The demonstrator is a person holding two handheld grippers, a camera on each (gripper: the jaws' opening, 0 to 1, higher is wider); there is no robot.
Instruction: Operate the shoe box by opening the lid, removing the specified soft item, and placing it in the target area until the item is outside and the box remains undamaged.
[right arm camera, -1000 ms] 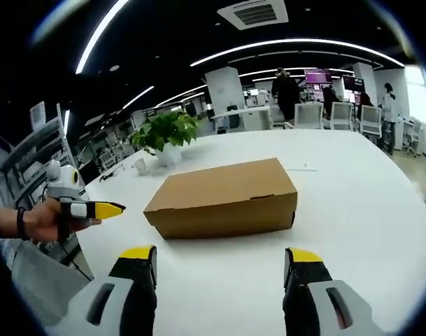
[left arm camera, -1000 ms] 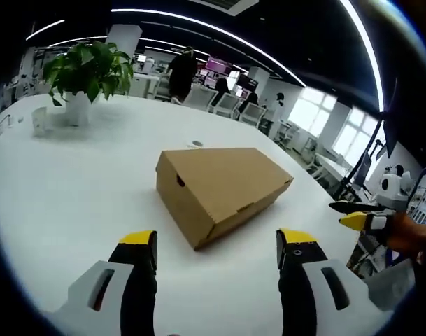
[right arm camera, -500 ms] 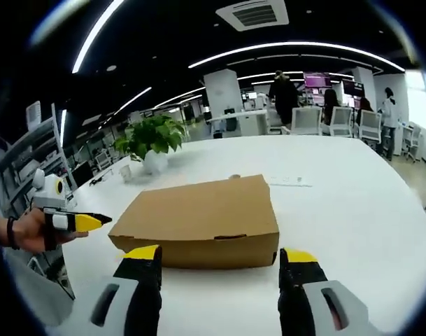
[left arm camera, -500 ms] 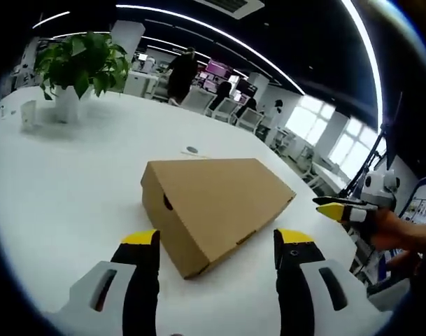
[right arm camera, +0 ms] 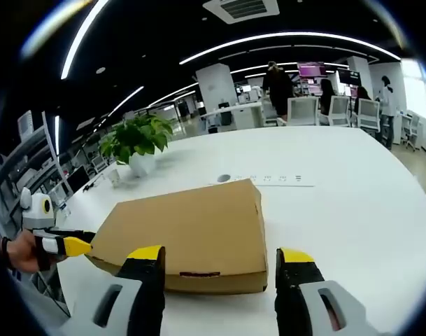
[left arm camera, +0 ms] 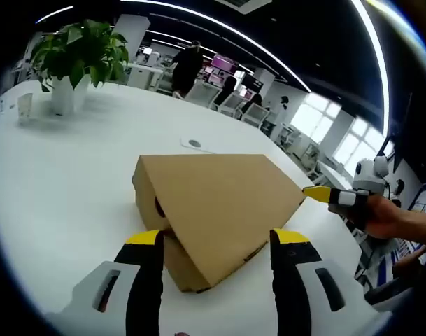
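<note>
A closed brown cardboard shoe box point(left arm camera: 216, 203) point(right arm camera: 188, 234) lies on the white table point(left arm camera: 59, 182). In the left gripper view, my left gripper point(left arm camera: 214, 245) stands open, its yellow-tipped jaws straddling the box's near corner. My right gripper point(right arm camera: 220, 257) is open too, with its jaws on either side of the box's long front edge. The right gripper's yellow tip point(left arm camera: 323, 194) comes in from the right beside the box's far corner, held by a hand. In the right gripper view the left gripper's tip point(right arm camera: 71, 245) enters from the left at the box's end.
A potted green plant point(left arm camera: 76, 59) point(right arm camera: 134, 143) and a small white cup point(left arm camera: 24, 108) stand at the table's far side. A round grey disc point(left arm camera: 194, 143) and a strip of ports point(right arm camera: 272, 179) lie beyond the box. People and office chairs are in the background.
Both grippers have moved closer to the box, which now looms larger between each pair of jaws. The box itself has stayed shut and in place.
</note>
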